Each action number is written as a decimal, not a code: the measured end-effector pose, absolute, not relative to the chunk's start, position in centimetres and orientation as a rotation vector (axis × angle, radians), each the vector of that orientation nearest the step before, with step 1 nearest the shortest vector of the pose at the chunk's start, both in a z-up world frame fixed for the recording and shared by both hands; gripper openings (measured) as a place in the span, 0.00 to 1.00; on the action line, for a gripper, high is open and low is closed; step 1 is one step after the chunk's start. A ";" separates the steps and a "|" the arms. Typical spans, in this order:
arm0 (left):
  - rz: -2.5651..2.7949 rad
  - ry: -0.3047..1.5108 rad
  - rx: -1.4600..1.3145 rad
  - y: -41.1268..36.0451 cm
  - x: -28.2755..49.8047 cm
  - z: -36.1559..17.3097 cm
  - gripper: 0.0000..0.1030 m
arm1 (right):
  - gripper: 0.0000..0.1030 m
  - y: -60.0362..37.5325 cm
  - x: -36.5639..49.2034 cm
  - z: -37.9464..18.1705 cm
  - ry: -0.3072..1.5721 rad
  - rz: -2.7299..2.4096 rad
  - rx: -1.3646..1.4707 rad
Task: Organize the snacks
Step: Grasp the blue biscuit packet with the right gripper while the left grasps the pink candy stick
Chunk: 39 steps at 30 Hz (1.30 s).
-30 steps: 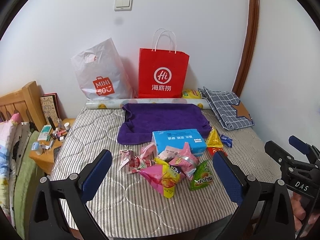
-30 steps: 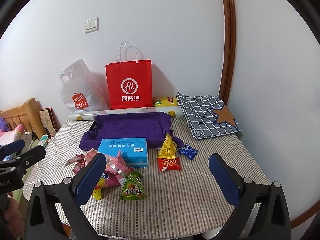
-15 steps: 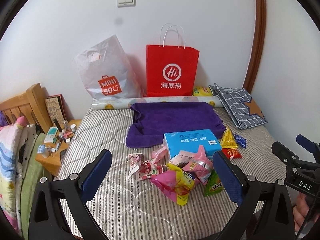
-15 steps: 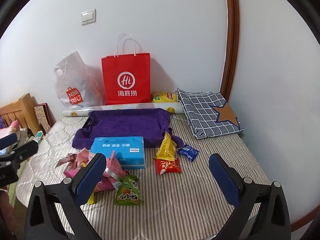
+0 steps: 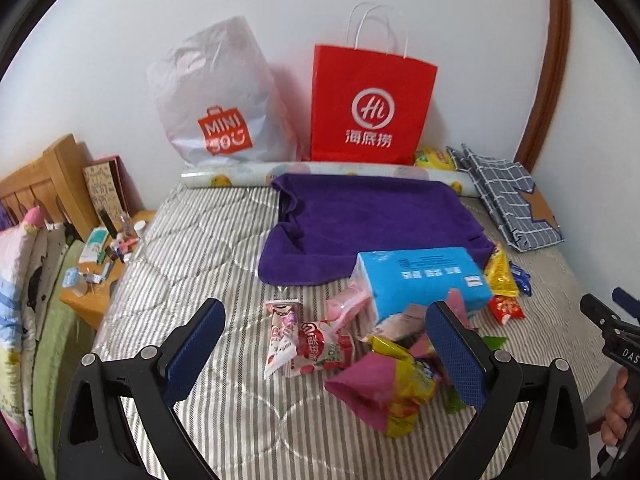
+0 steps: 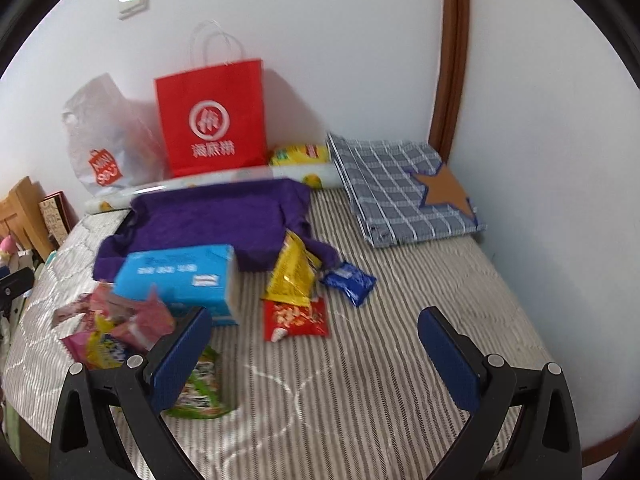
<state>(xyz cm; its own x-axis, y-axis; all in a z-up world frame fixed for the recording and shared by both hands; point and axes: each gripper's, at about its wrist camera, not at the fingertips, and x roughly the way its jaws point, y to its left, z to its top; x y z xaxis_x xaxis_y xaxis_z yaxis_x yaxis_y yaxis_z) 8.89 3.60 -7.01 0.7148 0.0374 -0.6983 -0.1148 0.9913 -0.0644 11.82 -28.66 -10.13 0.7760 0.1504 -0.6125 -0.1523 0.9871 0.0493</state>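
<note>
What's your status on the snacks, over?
Left gripper and right gripper open, holding nothing. Snacks loose on the bed, none picked. Tissue box sits among them.

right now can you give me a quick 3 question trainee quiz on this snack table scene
1. True or false: the left gripper is shut on a snack.
2. What does the light blue rectangular tissue pack partly rest on? A) purple towel B) grey checked cloth bag C) red paper bag
3. Fill in: the small dark blue packet lies just right of the ____ triangular packet.

Key: 1 false; 2 A; 3 yellow
</note>
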 end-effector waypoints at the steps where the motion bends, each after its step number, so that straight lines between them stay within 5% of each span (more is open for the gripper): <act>1: 0.083 0.784 -0.106 3.8 9.4 -7.5 0.97 | 1.00 -29.1 12.4 -10.7 0.681 0.163 0.005; 9: 0.091 0.881 -0.098 5.9 12.6 -10.5 0.96 | 0.96 -31.0 17.4 -14.4 0.789 0.151 0.036; 16: 0.085 0.888 -0.179 8.4 14.1 -11.0 0.96 | 0.70 -31.2 22.1 -17.3 0.834 0.176 -0.006; 33: 0.125 0.964 -0.236 11.7 16.7 -12.9 0.96 | 0.71 -31.5 28.8 -22.0 0.890 0.265 -0.110; 34: 0.124 0.967 -0.238 11.7 16.7 -13.0 0.96 | 0.63 -31.5 28.9 -22.1 0.889 0.266 -0.103; 35: 0.121 0.969 -0.238 11.8 16.7 -13.2 0.96 | 0.42 -31.5 28.9 -22.0 0.883 0.270 -0.093; 39: 0.114 0.971 -0.240 12.0 16.4 -13.5 0.96 | 0.40 -31.4 28.4 -21.6 0.861 0.259 -0.087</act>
